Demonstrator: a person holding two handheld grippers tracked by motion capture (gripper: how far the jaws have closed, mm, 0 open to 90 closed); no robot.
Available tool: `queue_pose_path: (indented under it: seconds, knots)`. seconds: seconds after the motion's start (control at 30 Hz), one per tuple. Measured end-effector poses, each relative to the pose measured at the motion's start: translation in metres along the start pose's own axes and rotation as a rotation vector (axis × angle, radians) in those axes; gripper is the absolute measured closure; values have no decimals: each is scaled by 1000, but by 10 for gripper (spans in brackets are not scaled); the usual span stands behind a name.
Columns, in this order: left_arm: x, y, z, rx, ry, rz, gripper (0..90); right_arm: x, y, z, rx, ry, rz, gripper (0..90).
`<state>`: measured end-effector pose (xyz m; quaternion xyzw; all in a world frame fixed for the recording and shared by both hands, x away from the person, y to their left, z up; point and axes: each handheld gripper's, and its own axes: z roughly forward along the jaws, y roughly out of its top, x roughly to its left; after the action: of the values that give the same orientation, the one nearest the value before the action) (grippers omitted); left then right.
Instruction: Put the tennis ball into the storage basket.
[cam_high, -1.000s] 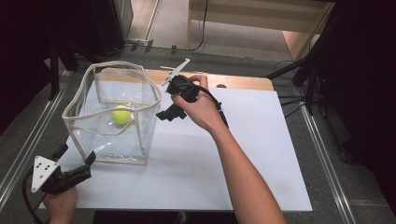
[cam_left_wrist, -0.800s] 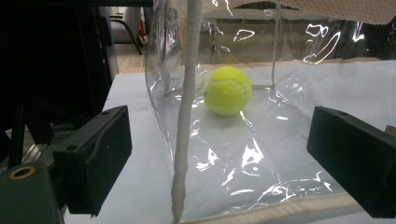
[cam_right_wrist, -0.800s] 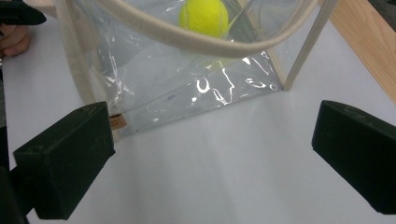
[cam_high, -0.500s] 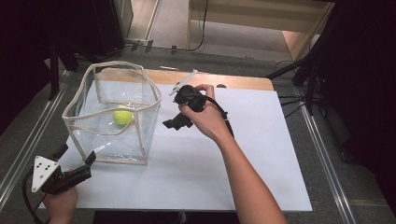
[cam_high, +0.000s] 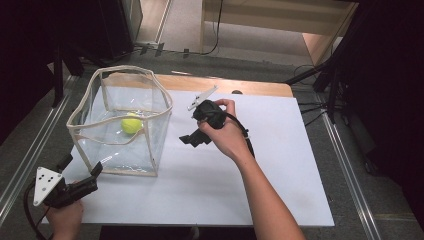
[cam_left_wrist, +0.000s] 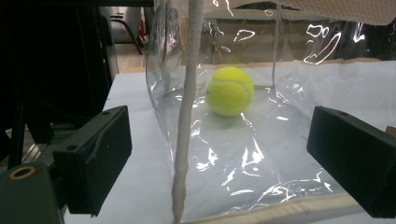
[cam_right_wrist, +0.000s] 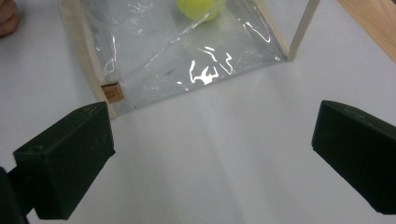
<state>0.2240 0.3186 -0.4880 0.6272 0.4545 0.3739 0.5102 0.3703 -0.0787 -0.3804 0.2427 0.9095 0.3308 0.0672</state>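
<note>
Tennis ball (cam_high: 131, 124): it lay on the floor of the clear bag (cam_high: 159, 131), toward that bag's far side, touched by neither gripper.
Clear bag: it stood open-topped with a cream trim on the left half of the white table (cam_high: 280, 165), near the left edge.
Left gripper (cam_high: 89, 179): it was held at the near left corner of the table, just short of the bag's near wall; its jaws stood wide apart around nothing, the ball showing between them beyond the plastic in the left gripper view (cam_left_wrist: 230, 91).
Right gripper (cam_high: 191, 139): it hovered above the middle of the table, just beside the bag's right wall, tilted down toward it; its jaws stood wide apart and empty over bare table, the ball well beyond them inside the bag (cam_right_wrist: 198, 8).
</note>
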Motion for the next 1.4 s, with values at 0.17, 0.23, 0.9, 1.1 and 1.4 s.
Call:
queue_pose_path:
  seconds: [0.17,0.23,0.9,1.1,1.4]
  knots:
    - [0,0,0,2,2,2,69,2,-11,-3,-19,-9,7,0]
    - [0,0,0,2,1,2,69,2,-16,-4,-28,-9,15,0]
    - [-1,0,0,4,6,6,69,11,-69,-15,-94,-48,95,0]
    - [-1,0,0,4,6,6,69,13,-82,-17,-120,-51,116,0]
    - [-1,0,0,4,5,6,69,15,-105,-17,-137,-60,135,0]
